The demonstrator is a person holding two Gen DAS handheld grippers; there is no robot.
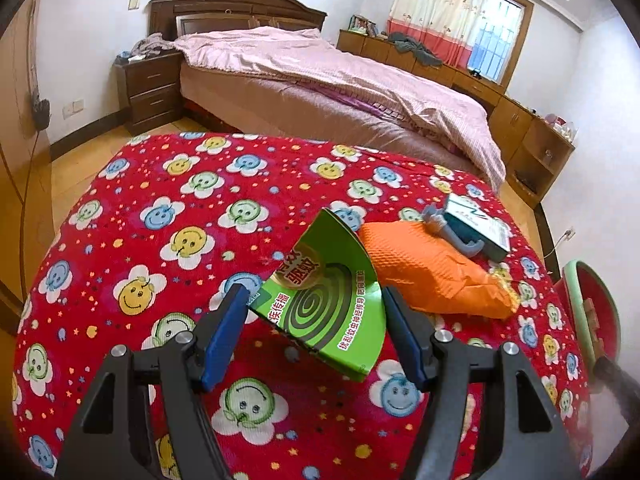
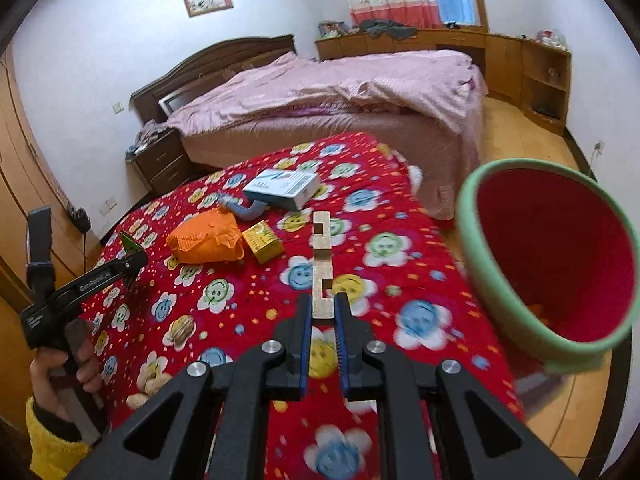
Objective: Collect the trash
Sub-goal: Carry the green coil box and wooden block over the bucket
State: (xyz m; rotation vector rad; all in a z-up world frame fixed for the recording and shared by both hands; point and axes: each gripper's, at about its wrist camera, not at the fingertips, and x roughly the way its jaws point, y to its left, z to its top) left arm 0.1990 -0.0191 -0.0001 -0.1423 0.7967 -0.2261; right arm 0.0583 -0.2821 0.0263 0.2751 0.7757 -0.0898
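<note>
My left gripper (image 1: 314,296) is shut on a green mosquito-coil box (image 1: 328,300), whose sides sit between the blue pads just above the red flowered tablecloth (image 1: 168,208). In the right wrist view, my right gripper (image 2: 323,300) is shut on the lower end of a pale notched wooden strip (image 2: 322,240) that points away over the cloth. A red bin with a green rim (image 2: 468,240) stands tilted toward me at the right, close to that gripper. The left gripper (image 2: 132,254) also shows at the left edge, held by a hand (image 2: 60,364) in a yellow sleeve.
On the cloth lie an orange bag (image 1: 432,276), a grey hook (image 1: 452,232), a blue-white carton (image 1: 476,220) and a small yellow box (image 2: 262,240). The bin's rim (image 1: 576,280) shows at the right edge. Beyond the table are a pink-covered bed (image 1: 340,92), a nightstand (image 1: 148,88) and wooden cabinets (image 1: 532,140).
</note>
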